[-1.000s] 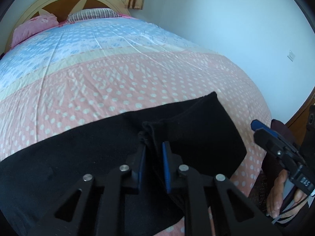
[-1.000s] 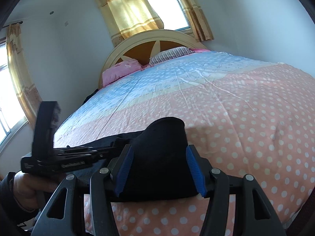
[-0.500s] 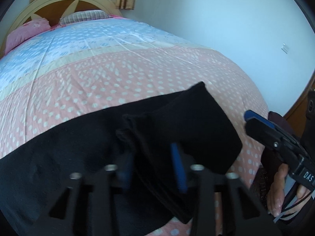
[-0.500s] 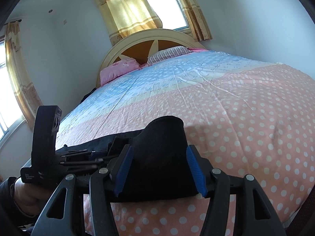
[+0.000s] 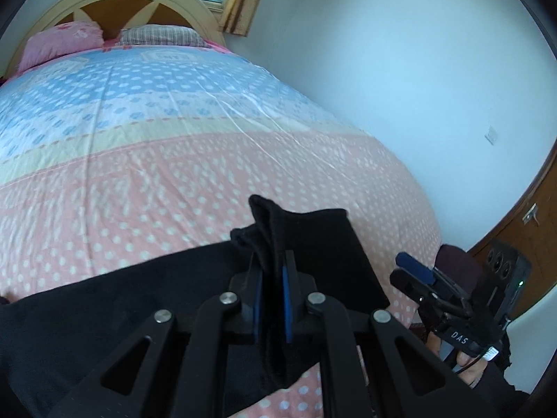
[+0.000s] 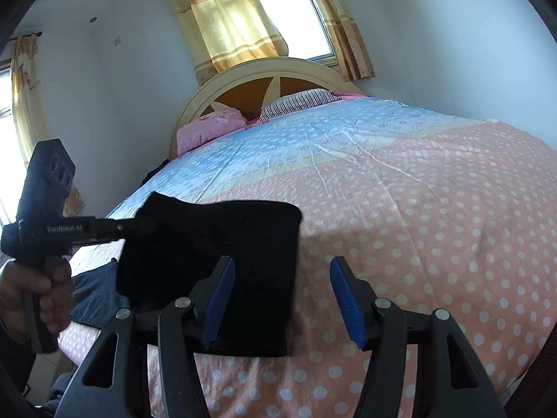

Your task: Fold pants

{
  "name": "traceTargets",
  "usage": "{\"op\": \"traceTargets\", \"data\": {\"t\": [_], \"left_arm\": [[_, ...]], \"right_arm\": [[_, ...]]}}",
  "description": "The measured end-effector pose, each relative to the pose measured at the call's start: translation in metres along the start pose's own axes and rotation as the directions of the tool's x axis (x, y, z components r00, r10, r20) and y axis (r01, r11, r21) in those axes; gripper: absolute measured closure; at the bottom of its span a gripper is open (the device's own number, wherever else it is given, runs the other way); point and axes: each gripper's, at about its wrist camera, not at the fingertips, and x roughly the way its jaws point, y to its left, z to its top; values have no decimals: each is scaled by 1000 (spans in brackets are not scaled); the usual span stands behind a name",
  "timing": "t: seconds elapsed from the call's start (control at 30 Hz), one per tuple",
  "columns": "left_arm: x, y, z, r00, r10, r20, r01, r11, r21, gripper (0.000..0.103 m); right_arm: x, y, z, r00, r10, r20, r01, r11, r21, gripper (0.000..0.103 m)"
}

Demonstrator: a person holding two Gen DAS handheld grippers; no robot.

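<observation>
Two pairs of tongs are at work over the foot of the bed, and only one has any cloth. The left tongs are pinched nearly closed on a bunched ridge of the black pants, lifting that end a little off the bedspread. The right tongs stand wide apart with nothing between the blue pads; the raised flap of the pants hangs just to their left, in front of one pad but not gripped.

The pants lie along the near edge of the bed, the long dark run trailing toward the near left corner and the lifted end toward the near right corner. Some of the fabric droops over the edge below the left tongs.

My worry is that single pinch. With one grip on a thick gathered fold, the layers could slide out unevenly, and the flap would drop crooked or twist rather than lie flat. The overhanging part may also drag the rest off the edge if the lifted end is carried far. The right tongs, if closed where they are, would catch air or only bedspread.

Farther off, the pink pillow, striped pillow and headboard are well apart from all this.
</observation>
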Motion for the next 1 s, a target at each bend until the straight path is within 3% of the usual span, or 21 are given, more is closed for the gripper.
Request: {"op": "traceTargets", "data": {"t": [0.63, 0.77, 1.0], "left_arm": [[-56, 96, -21, 998, 51, 44, -42, 981, -189, 93], [-65, 116, -26, 996, 66, 60, -50, 970, -236, 93], [-65, 154, -50, 996, 85, 23, -72, 939, -335, 93]], "right_arm": [[-1, 25, -6, 998, 58, 5, -57, 995, -86, 44], [-2, 32, -8, 997, 73, 2, -73, 991, -113, 44], [2, 50, -13, 992, 128, -19, -130, 978, -161, 44]]}}
